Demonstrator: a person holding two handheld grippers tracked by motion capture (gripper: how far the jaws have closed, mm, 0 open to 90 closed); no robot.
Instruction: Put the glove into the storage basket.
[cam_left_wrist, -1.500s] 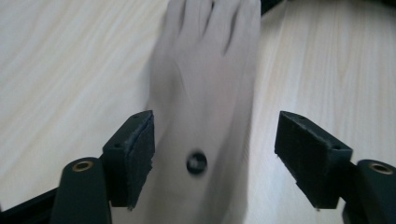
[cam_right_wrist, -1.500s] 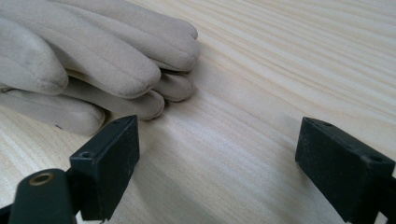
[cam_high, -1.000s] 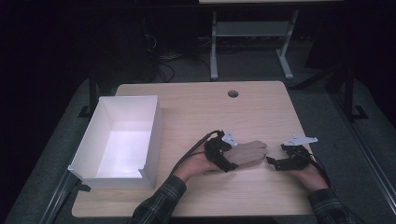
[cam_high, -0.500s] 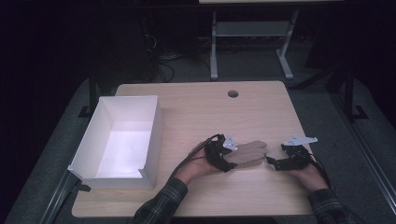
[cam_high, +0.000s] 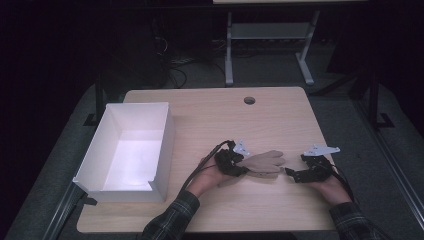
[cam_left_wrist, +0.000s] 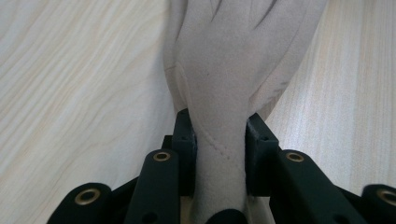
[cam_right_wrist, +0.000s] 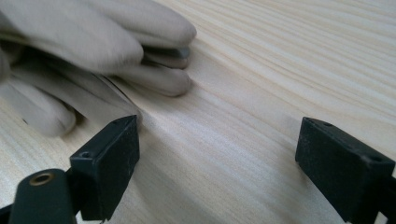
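the pale wooden rectangular table (cam_high: 200, 120), with a small round dark hole (cam_high: 249, 100) near its far edge, carried everything. on its left part stood the open white rectangular box (cam_high: 162, 145), tall-walled, well apart from the work.

the beige soft fabric glove (cam_high: 265, 163) lay on the near middle of the table, between the two hands, its cuff end toward the person's left and its fingers pointing to the right. in the left gripper view the glove (cam_left_wrist: 219, 70) looked suede-like, matte and smooth, with a curved stitched seam running down the narrowed cuff and a few soft folds higher up where it widened. in the right gripper view the glove's fingers (cam_right_wrist: 116, 51) showed rounded, padded tips, bunched and stacked over one another, resting on the wood grain and slightly blurred.

the left gripper (cam_high: 239, 162), black with a grey plate on top, sat at the glove's cuff end with a cable trailing back along the plaid sleeve. its jaws had just been closing, and in its own view the left gripper (cam_left_wrist: 219, 144) had them pinched narrow on the cuff, the fabric squeezed between both pads.

the right gripper (cam_high: 291, 173) rested on the table just beside the glove's fingertips. in its own view the right gripper (cam_right_wrist: 219, 154) stood with jaws wide, bare wood between them, the nearer jaw close by the glove's fingers without clasping them.
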